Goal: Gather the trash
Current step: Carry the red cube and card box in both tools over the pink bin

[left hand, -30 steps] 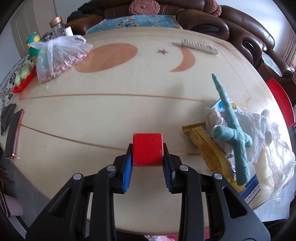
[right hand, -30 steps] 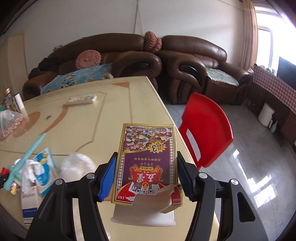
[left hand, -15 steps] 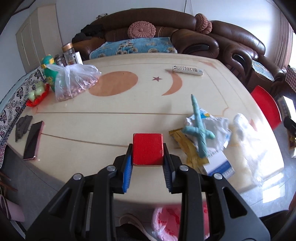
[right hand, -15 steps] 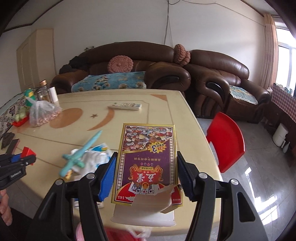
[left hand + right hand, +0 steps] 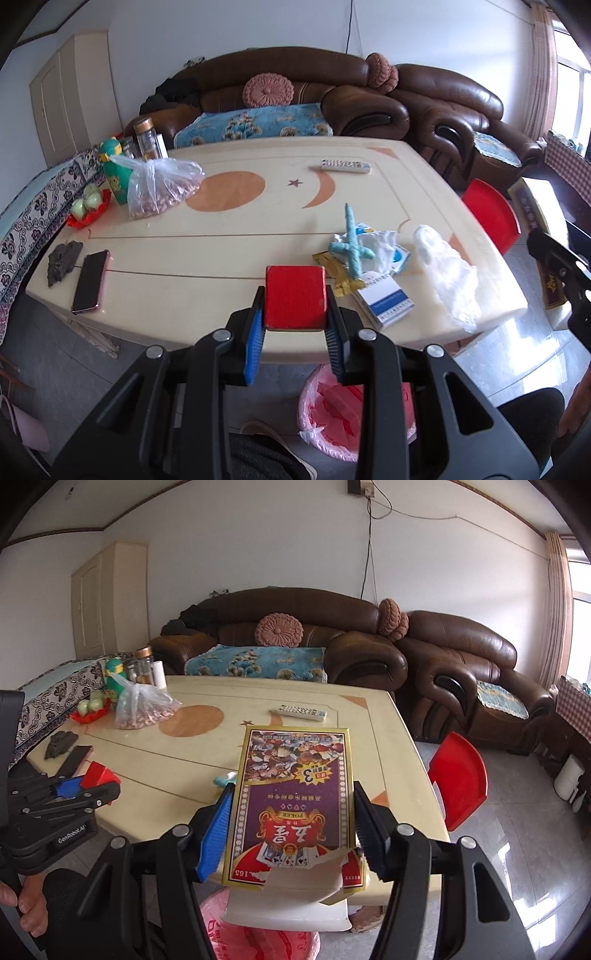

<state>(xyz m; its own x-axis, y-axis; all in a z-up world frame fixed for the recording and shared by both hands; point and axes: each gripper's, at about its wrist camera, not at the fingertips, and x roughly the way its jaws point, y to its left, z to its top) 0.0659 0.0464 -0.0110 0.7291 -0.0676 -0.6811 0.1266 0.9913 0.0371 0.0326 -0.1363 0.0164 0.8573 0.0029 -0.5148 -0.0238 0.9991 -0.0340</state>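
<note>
The left gripper (image 5: 295, 328) is clamped on a red block (image 5: 295, 297), its blue pads pressing the block's two sides. The right gripper (image 5: 291, 830) is clamped on a torn poker card box (image 5: 293, 801), the pads against its long edges and the ripped flap hanging toward the camera.

Taking the cream table (image 5: 221, 236) as the landmark: both grippers hang off its near edge, the left one with its block over the edge, the right one beyond the near right corner. Below that edge, on the floor, stands a bin lined with a pink bag (image 5: 325, 417), directly under the two grippers.

On the table near its right front corner lies more trash: a teal clay figure (image 5: 352, 245) on crumpled white paper (image 5: 384, 243), a yellow wrapper (image 5: 338, 273), a blue-and-white carton (image 5: 384, 299) and a clear plastic bag (image 5: 448, 277). At the table's left front corner lies a phone (image 5: 90, 282); toward the far side lies a remote (image 5: 345, 166), and at far left a bag of nuts (image 5: 159, 192). A red chair (image 5: 493, 218) stands just beside the table's right side.
</note>
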